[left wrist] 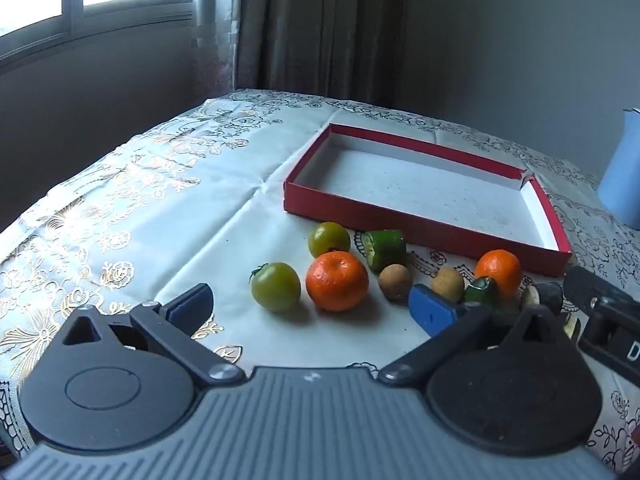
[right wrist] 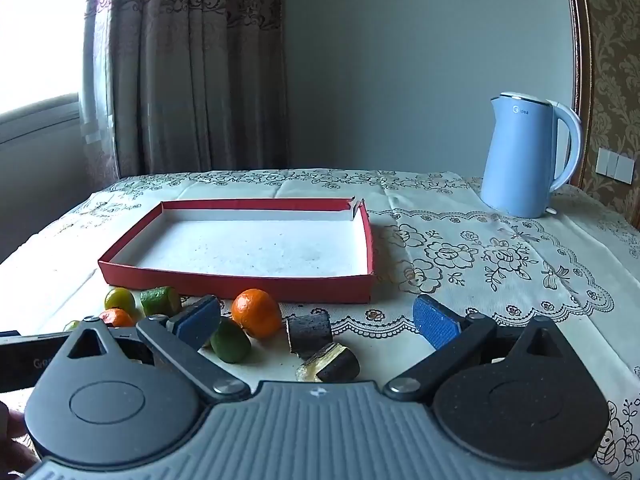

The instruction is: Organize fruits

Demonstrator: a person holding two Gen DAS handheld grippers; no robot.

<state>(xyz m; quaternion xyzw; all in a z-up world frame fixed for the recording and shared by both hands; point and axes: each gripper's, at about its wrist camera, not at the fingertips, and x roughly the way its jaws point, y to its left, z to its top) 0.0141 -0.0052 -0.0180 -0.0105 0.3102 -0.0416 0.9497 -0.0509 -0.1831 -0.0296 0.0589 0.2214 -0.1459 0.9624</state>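
Observation:
A shallow red box [left wrist: 420,222] [right wrist: 236,278] with a white floor lies on the tablecloth, nothing in it. In front of it lie the fruits: two green tomatoes [left wrist: 276,286] [left wrist: 329,239], two oranges [left wrist: 337,286] [left wrist: 498,270], two small brown round fruits [left wrist: 395,281] [left wrist: 447,283] and green cucumber pieces [left wrist: 386,249]. The right wrist view adds an orange [right wrist: 256,318], a green piece [right wrist: 230,342] and two dark cut chunks [right wrist: 310,334] [right wrist: 330,364]. My left gripper [left wrist: 312,308] stands open just short of the fruits. My right gripper [right wrist: 316,322] is open too, the dark chunks lying between its fingers, untouched.
A light blue electric kettle [right wrist: 524,156] stands at the back right of the table. Behind the table hang curtains [right wrist: 192,68] beside a window. The table edge [left wrist: 60,184] falls away on the left. Part of the other gripper [left wrist: 604,320] shows at the right.

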